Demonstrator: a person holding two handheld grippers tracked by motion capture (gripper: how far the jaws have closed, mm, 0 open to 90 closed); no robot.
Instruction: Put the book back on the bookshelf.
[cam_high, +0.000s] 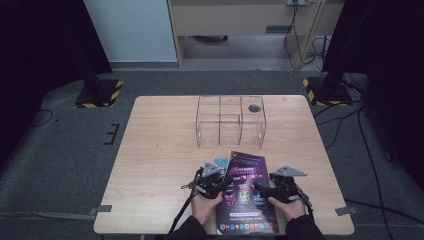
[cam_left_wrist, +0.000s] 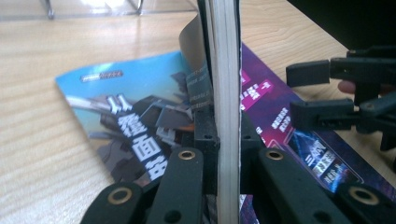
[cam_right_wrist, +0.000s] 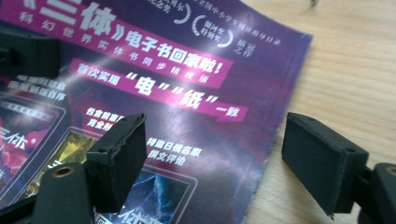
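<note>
Left tool (cam_high: 216, 181) clamped on the raised left edge of the purple magazine (cam_high: 246, 192), blue booklet (cam_left_wrist: 126, 112) flat beneath. Right tool (cam_right_wrist: 212, 161) jaws apart, straddling the magazine's right edge on the counter (cam_high: 160, 150), not pressing it.
</note>
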